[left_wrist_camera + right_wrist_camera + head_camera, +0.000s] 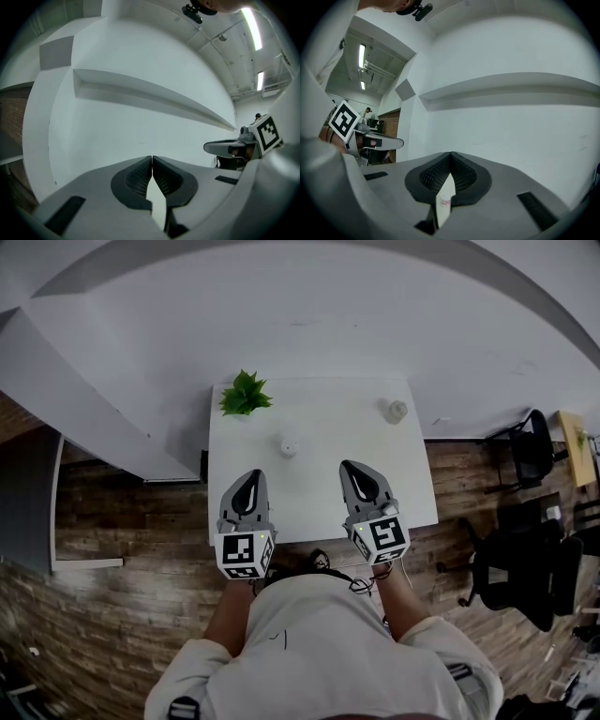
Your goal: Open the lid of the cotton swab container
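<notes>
Head view: plant point(246, 395), centre container point(289, 446), right container point(396, 411), apart on table point(319, 493).

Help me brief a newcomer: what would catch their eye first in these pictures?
The left gripper and right gripper, both shut and empty, hover over the near half of a white table. A green plant stands at its far left corner; a small white container sits mid-table.

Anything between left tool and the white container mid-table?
No. Head view shows only bare table between the left tool and the container.
</notes>
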Motion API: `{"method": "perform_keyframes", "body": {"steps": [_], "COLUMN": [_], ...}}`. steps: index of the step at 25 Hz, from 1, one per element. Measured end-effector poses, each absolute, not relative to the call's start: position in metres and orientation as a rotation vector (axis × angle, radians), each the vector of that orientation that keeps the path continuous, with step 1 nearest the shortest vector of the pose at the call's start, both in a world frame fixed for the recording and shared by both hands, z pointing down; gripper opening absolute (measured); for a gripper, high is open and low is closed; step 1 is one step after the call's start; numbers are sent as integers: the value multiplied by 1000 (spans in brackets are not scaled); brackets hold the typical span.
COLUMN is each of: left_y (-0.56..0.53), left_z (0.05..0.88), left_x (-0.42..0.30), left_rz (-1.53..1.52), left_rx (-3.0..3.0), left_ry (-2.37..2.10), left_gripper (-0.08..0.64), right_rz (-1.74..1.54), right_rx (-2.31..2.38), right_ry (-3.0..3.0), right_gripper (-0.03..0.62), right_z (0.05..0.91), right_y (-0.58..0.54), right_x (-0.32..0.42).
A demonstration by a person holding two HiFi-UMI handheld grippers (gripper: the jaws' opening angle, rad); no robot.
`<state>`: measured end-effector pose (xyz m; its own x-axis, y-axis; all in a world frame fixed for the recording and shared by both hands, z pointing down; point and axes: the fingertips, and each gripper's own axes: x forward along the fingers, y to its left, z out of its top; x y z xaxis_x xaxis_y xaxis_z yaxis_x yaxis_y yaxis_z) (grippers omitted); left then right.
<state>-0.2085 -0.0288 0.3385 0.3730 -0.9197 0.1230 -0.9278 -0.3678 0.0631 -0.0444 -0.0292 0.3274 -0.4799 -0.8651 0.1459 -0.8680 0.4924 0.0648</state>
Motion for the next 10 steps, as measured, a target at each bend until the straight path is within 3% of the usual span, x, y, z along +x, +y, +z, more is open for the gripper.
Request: {"method": "perform_keyframes", "body": {"steps": [10], "left_y": [-17], "left_z": [351], "left_x": [-224], "left_rz": [127], "left_rx": [2510], "left_ry": [-1651], "left_gripper": [21], "right_rz": [45], "right_rx": [1526], "right_ry": [-2538], "right_gripper": [-3], "right_z": [338], "right_y": [-17], "right_x": [-57]}}
